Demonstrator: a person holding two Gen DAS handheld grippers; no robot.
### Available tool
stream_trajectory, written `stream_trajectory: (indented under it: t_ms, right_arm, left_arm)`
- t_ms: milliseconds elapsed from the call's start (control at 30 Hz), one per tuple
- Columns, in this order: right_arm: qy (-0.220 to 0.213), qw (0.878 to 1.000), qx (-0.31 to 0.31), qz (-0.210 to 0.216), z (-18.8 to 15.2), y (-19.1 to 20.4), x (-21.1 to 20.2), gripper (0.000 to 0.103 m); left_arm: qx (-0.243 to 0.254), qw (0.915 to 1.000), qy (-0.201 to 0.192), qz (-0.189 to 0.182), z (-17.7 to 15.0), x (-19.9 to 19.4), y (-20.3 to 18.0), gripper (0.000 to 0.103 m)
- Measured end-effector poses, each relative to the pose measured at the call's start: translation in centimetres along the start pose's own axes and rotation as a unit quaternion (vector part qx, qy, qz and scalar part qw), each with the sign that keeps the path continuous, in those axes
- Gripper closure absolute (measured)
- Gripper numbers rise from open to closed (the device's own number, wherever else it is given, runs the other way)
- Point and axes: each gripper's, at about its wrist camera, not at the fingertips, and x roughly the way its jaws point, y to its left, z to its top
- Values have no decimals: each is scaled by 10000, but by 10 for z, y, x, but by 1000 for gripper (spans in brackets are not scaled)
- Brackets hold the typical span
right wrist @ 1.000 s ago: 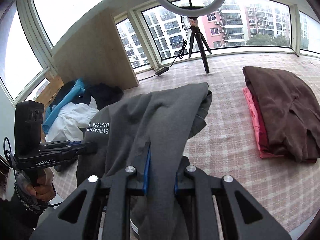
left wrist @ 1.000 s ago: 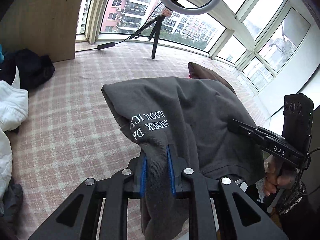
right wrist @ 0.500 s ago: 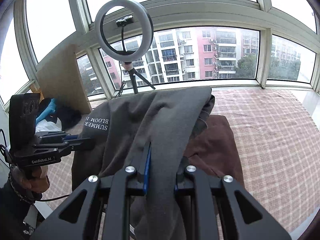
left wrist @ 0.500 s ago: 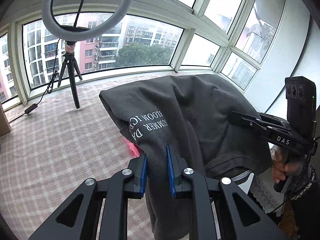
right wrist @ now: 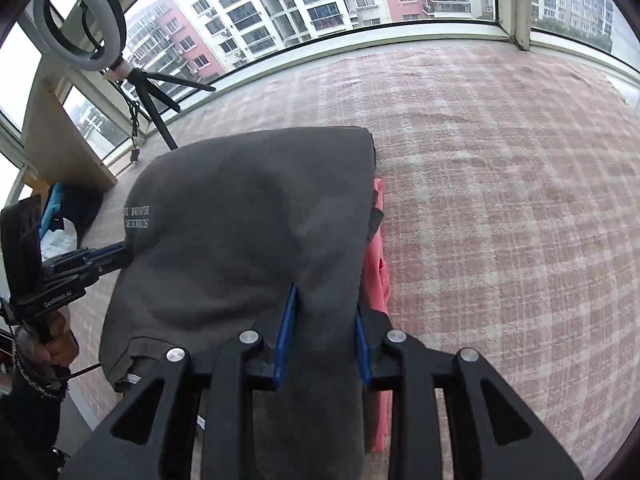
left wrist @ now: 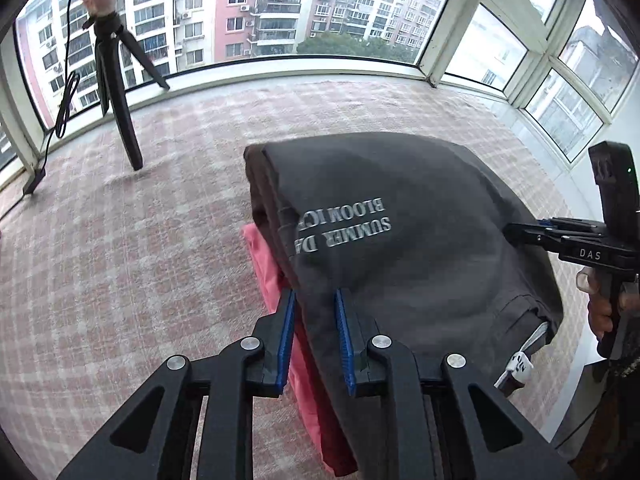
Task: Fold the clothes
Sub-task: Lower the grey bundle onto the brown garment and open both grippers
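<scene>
Grey shirt (left wrist: 404, 236) folded, now down on pile: half second ago held up off checked cloth (left wrist: 120, 260), now lying over pink garment (left wrist: 272, 268) and brown one (left wrist: 253, 184). Looks like stacking step near done.

Left gripper (left wrist: 316, 340) jaws parted wider than before, shirt edge loose between, seems letting go. Right gripper (right wrist: 322, 332) likewise parted, fabric between pads, grip looks slack.

Around: tripod (left wrist: 120, 100), ring light (right wrist: 78, 16), clothes heap (right wrist: 60, 216) far left, wooden board (right wrist: 60, 140). Nothing blocking pile.
</scene>
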Motion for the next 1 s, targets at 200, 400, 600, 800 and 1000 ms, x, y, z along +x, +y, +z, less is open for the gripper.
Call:
stream_trajectory:
  t_ms: [200,400,600,800,1000]
  right_arm:
    - [-1072,9935,-380,34,17,17,-43,76]
    - [-769,9949,-651,93,48,33,19,76]
    - [-491,9974,-502,-151,62,27,61,78]
    - [-825,9946,-629,-61,18,45,-12,78]
    - [-565,9968,-551,-137,-53,61,-17,74]
  left_arm:
    - [392,9968,-692,61,30,-51,-17,85]
    - [851,9938,-656,275,60,6,-45,81]
    - [415,9986,-218,249,55,45,-11,83]
    - [1341,9894,-545,88,21,-36,-44,84]
    - [1706,9845,84,-410,-47,-37,-62,81]
